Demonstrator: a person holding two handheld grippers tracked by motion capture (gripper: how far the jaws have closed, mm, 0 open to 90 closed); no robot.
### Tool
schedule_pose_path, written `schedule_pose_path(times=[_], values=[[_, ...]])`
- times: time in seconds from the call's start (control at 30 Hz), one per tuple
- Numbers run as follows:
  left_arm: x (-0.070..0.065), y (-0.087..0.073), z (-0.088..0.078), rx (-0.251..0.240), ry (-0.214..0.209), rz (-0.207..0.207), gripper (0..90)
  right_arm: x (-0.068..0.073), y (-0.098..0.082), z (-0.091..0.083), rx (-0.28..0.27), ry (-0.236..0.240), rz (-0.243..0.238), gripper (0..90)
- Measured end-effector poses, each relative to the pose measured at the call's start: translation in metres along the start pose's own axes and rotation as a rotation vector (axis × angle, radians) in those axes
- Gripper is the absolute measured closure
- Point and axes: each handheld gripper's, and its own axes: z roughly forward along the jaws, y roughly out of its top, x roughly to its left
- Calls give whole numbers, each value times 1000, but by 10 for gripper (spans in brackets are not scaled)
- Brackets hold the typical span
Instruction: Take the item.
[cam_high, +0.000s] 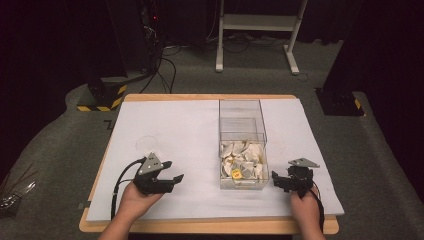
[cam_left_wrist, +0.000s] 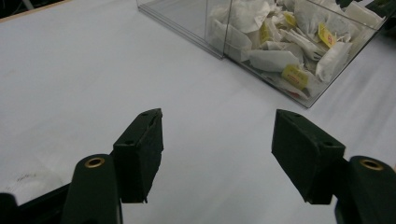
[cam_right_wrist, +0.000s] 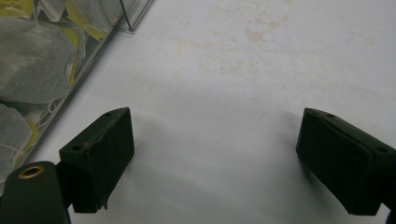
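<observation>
Your left gripper (cam_high: 170, 172) rests low over the white table cover (cam_high: 180, 130), held in your left hand (cam_high: 137, 200) near the front edge, its black jaws spread wide with nothing between them. In the left gripper view the same gripper (cam_left_wrist: 217, 140) looks across bare white surface; ahead of it and off to its right stands the clear plastic box (cam_left_wrist: 219, 28), its near compartment heaped with white tea bags (cam_left_wrist: 280, 42) carrying yellow tags.

From above, the box (cam_high: 242, 142) stands between your two tools, long side running away from you. The tea bags (cam_high: 242, 162) fill the compartment nearest you; the far compartment looks empty through its clear walls.

Your right gripper (cam_high: 279, 181) sits just beside the box's near right corner, gripped by your right hand (cam_high: 305, 205), grey plate on top. Its jaws are also well apart and hold nothing. In the right gripper view that gripper (cam_right_wrist: 212, 156) faces the white cover (cam_right_wrist: 261, 70), faintly stained, with the box wall (cam_right_wrist: 93, 51) and the bags (cam_right_wrist: 32, 65) behind it at its left.
</observation>
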Motion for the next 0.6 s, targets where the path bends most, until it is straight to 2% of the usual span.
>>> schedule_pose_path(times=[0.6], values=[[-12,29,16,-20,-54,35,351,0,0,0,-1,0,0,114]])
